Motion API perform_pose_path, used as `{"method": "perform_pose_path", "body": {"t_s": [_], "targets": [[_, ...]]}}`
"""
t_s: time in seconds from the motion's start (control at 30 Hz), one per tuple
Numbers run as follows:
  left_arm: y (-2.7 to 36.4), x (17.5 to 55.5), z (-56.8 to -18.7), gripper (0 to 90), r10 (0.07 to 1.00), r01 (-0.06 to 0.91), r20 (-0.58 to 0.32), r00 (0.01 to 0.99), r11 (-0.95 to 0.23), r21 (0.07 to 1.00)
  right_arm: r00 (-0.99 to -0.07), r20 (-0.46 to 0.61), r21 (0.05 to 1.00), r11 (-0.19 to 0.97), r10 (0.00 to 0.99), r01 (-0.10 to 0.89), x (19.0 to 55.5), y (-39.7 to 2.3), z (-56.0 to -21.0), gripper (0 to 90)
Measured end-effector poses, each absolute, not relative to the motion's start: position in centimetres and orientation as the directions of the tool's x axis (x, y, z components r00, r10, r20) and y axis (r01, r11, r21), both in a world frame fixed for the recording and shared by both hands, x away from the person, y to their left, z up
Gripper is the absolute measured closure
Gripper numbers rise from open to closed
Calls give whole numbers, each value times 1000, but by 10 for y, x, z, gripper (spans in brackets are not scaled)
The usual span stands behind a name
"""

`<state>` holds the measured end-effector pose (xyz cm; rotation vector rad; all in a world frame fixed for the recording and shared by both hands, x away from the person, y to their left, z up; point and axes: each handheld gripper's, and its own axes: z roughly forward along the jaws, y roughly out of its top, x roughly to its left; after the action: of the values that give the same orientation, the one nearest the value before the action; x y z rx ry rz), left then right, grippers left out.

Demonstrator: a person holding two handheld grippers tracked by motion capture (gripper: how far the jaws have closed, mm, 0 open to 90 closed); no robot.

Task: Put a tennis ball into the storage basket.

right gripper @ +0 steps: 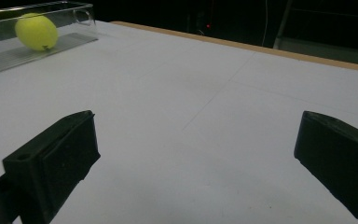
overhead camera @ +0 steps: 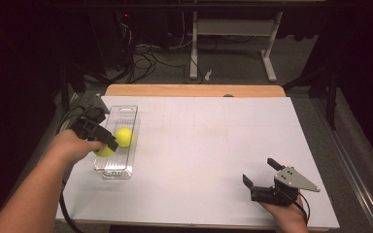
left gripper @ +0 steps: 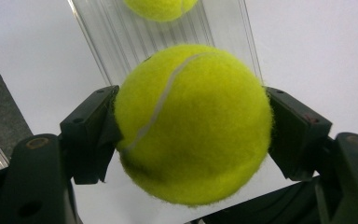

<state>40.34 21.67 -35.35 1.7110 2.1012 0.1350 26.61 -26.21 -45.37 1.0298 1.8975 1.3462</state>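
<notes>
- I'm holding one tennis ball point(left gripper: 193, 123) in my left gripper point(overhead camera: 98, 132), jaws squeezed in on both sides of it, right over the near end of the clear tray point(overhead camera: 126, 112).
- From the high view it's kinda hard to say if the ball is hanging just above the tray floor or already touching it, so I'm not calling that one.
- A second tennis ball point(overhead camera: 124, 137) is sitting in the same tray, just beyond the one I'm gripping.
- My right gripper point(overhead camera: 263, 177) is hovering low over the white desk point(overhead camera: 213, 141), well apart from the tray, jaws spread wide with nothing in them.
- Handling-wise I'm guessing light and fuzzy with a bit of give, so the felt is grabbing the pads nicely; taking it across the widest part seems best, since off-centre it'd probably squirt out.
</notes>
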Motion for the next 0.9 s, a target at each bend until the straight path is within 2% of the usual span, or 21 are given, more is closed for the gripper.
{"method": "perform_pose_path", "body": {"t_s": [0.3,0.9], "targets": [[205,411,-368,266,966,923,-209,-155,217,319,-532,-31,949,193,846,251,266,-263,-454,3],[198,415,-388,262,973,935,-168,-156,200,292,-545,-49,945,216,837,247,266,-259,-455,3]]}}
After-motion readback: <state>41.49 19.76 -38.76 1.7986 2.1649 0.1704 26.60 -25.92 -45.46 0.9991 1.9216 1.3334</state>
